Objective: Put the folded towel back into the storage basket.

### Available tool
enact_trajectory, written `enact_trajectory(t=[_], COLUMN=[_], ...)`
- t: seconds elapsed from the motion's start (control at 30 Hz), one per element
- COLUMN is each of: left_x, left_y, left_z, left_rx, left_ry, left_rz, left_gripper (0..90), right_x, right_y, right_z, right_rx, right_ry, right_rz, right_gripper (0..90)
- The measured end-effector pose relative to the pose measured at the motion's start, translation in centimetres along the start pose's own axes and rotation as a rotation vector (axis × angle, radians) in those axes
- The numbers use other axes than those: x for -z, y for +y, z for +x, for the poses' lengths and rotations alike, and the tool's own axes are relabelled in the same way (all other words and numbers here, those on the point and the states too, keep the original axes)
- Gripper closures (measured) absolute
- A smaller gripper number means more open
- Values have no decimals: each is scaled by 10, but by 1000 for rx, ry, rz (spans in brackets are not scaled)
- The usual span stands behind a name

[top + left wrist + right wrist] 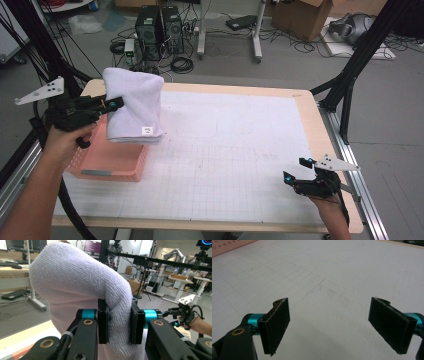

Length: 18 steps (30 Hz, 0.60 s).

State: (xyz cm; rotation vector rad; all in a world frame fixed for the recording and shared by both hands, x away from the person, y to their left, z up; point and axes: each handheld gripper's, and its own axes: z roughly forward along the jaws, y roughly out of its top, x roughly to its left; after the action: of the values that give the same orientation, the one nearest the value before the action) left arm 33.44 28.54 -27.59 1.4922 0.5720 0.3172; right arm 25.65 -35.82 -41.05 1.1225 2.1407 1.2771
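A folded pale lilac towel (134,102) hangs in the air above the pink basket (107,162) at the table's left. My left gripper (111,105) is shut on the towel's left edge, and in the left gripper view its pads (103,325) pinch a thick fold of towel (80,287). A small white label sits near the towel's lower edge. My right gripper (296,169) rests low over the table's front right corner, open, with bare mat between its pads (277,323).
A white gridded mat (225,150) covers the wooden table. The pink basket's corner (227,246) appears in the right gripper view. Black frame posts stand at both table sides; computers, cables and boxes lie on the floor beyond.
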Motion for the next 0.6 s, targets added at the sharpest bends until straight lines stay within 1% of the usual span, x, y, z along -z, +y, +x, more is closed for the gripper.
enact_trajectory(t=[0.03, 0.07, 0.2, 0.23, 0.3, 0.33, 0.37, 0.4, 0.6], left_x=[7, 7, 22, 25, 31, 38, 38, 43, 54], left_y=[1, 1, 4, 5, 5, 4, 4, 2, -3], left_z=[3, 3, 8, 9, 11, 14, 14, 17, 25], left_rx=[4, 4, 15, 13, 10, 14, 14, 17, 28], left_ry=[2, 2, 15, 18, 23, 32, 32, 39, 52], left_rz=[-14, -14, -47, -49, -47, -47, -47, -44, -45], left_gripper=[737, 737, 737, 737, 737, 737, 737, 737, 736], right_x=[0, -1, -1, -1, 0, 0, 0, 0, -1], right_y=[0, 0, 1, 1, 1, 1, 1, 1, 2], right_z=[0, 0, 0, 0, 0, 0, 0, 0, 2], right_rx=[-4, -3, 1, 11, 7, 7, 6, 8, 16], right_ry=[-2, -2, -2, -10, -14, -14, -14, -16, -20], right_rz=[1, 2, 3, 3, 3, 3, 4, 5, 6], right_gripper=[162, 162, 162, 162, 162, 162, 162, 162, 162])
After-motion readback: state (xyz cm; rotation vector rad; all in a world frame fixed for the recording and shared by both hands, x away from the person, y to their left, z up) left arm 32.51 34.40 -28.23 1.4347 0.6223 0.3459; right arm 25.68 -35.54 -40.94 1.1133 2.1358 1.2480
